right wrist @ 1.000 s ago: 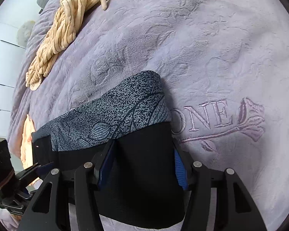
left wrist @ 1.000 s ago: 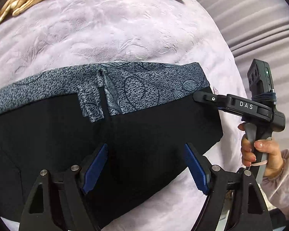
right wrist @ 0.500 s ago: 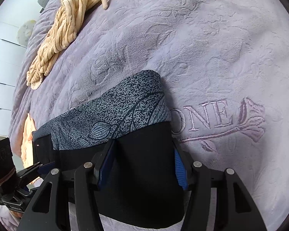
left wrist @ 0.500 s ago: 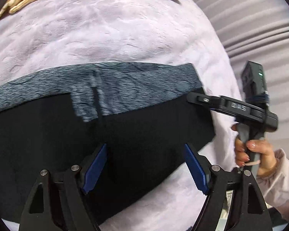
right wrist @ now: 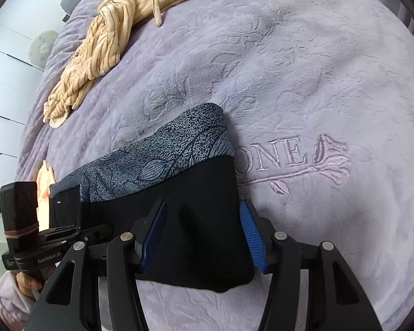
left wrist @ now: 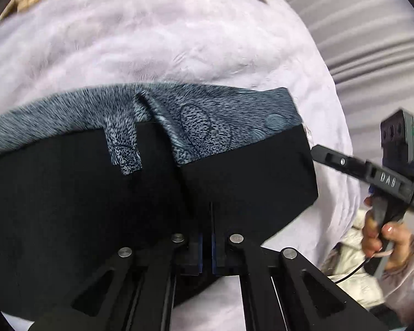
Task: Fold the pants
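- My left claw is clenched on the black pants: its blue pads have just snapped together and I see dark cloth pinched up in a ridge between them, right at the near edge of the garment.
- My right claw stands released, blue pads apart and straddling the right-hand end of the pants; the black cloth lies between the pads, but I cannot see them pressing on it, though they have just eased in slightly.
- Just ahead of both claws the pants lie flat across the lilac bedspread, folded into a long dark band running left to right.
- Beyond the black part, along the far edge of the pants, runs the grey leaf-patterned waistband, with a small flap of it turned down over the black.
- To the right of my left claw I see the other gripper's black arm, and a hand in a pale sleeve wrapped around its handle.
- To the right of my right claw, touching the end of the pants, embroidered letters and a rose sit on the bedspread.
- Far ahead and to the left of my right claw, a striped cream garment lies bunched up, well apart from the pants.
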`<action>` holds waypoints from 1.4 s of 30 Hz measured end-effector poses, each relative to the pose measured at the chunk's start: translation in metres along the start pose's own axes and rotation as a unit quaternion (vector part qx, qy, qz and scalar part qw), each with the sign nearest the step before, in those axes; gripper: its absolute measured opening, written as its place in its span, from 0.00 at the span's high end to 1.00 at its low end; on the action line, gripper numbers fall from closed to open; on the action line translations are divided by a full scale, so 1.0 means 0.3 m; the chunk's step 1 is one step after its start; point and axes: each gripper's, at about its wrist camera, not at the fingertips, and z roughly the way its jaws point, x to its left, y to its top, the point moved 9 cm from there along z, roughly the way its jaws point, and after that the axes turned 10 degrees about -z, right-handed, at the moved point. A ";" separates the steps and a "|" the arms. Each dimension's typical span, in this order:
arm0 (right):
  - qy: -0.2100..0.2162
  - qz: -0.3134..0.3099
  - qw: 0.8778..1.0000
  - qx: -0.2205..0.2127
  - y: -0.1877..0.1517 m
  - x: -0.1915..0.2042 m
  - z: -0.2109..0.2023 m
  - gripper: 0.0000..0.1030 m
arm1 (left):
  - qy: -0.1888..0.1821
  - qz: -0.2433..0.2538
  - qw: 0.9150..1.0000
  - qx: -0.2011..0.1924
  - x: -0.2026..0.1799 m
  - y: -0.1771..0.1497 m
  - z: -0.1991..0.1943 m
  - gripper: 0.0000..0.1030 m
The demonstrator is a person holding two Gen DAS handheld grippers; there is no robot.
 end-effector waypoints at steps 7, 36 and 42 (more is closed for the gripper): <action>0.007 -0.032 0.999 -0.009 -0.001 0.067 -0.046 0.45 | -0.005 -0.029 1.000 0.010 0.064 -0.024 0.032 0.96; 0.078 -0.086 0.991 0.061 -0.014 0.477 0.303 0.73 | 0.195 -0.078 0.975 -0.072 0.339 -0.075 -0.213 0.00; 0.093 -0.091 0.988 0.081 -0.134 0.591 0.330 0.73 | 0.232 -0.131 0.961 -0.072 0.519 -0.154 -0.289 0.00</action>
